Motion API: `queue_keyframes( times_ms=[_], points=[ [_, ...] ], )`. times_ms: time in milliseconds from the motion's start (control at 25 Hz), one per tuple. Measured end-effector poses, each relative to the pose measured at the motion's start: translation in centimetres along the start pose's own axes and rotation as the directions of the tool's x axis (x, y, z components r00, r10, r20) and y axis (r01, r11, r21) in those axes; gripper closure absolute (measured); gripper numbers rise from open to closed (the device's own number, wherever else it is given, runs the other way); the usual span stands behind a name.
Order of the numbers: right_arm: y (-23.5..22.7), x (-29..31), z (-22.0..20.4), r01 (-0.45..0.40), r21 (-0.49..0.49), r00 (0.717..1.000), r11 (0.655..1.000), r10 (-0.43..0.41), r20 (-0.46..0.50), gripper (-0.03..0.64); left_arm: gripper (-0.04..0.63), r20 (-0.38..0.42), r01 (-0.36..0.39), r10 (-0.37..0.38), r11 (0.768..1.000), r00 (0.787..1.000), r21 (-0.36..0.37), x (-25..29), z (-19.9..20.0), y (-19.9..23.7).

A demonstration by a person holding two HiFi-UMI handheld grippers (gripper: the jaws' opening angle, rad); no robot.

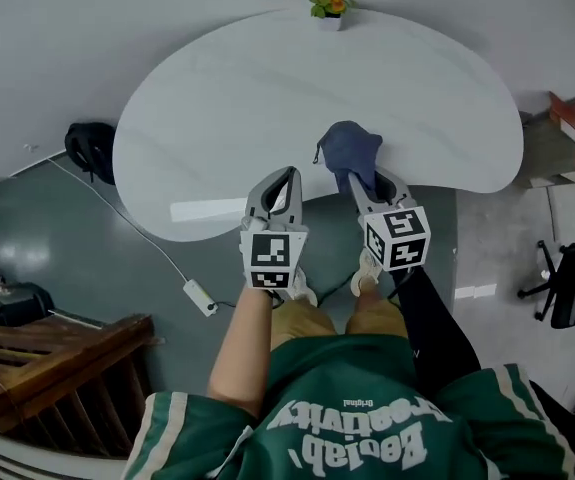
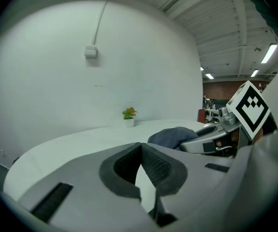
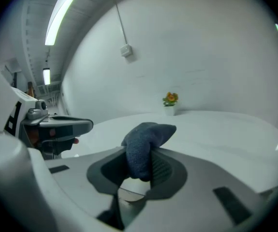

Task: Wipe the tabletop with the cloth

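Observation:
A dark blue cloth [image 1: 351, 152] hangs bunched over the near part of the white oval tabletop [image 1: 227, 98]. My right gripper [image 1: 367, 180] is shut on the cloth [image 3: 143, 146], which bulges out between and above its jaws. My left gripper [image 1: 279, 183] hovers just left of it over the table's near edge, jaws closed together with nothing between them. From the left gripper view the cloth [image 2: 172, 137] shows to the right, with the right gripper [image 2: 211, 137] behind it.
A small pot of orange flowers [image 1: 330, 4] stands at the table's far edge. A black bag [image 1: 89, 148] and a cable with a power adapter [image 1: 199, 296] lie on the floor at left. Wooden furniture [image 1: 57, 368] is at lower left, an office chair [image 1: 567, 283] at right.

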State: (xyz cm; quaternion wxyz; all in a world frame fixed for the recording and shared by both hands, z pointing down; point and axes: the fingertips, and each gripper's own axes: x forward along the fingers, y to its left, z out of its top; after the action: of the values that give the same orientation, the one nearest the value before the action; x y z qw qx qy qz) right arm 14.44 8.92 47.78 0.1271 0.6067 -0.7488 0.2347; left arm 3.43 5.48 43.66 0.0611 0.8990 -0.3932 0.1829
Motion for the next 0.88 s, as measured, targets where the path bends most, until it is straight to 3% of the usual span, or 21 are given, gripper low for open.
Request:
queue_keyframes(
  times_ms=[200, 480, 680, 880],
  points=[
    [13.3, 5.2, -0.9, -0.146, -0.047, 0.989, 0.988, 0.145, -0.032, 0.525, 0.595, -0.021, -0.122, 0.121, 0.992, 0.992, -0.027, -7.3, -3.4, 10.0],
    [28.7, 9.9, -4.9, -0.319, -0.074, 0.943, 0.945, 0.308, -0.127, 0.525, 0.595, -0.061, -0.242, 0.238, 0.968, 0.969, -0.061, -15.8, -8.3, 19.4],
    [31.5, 11.5, -10.9, -0.31, -0.028, 0.913, 0.95, 0.29, -0.288, 0.525, 0.595, -0.097, -0.272, 0.264, 0.959, 0.96, -0.079, -18.3, -11.0, 21.5],
    [30.1, 10.9, -11.2, -0.295, -0.058, 0.918, 0.954, 0.266, -0.294, 0.525, 0.595, -0.117, -0.268, 0.258, 0.96, 0.959, -0.084, -18.2, -12.0, 20.6]
  ],
)
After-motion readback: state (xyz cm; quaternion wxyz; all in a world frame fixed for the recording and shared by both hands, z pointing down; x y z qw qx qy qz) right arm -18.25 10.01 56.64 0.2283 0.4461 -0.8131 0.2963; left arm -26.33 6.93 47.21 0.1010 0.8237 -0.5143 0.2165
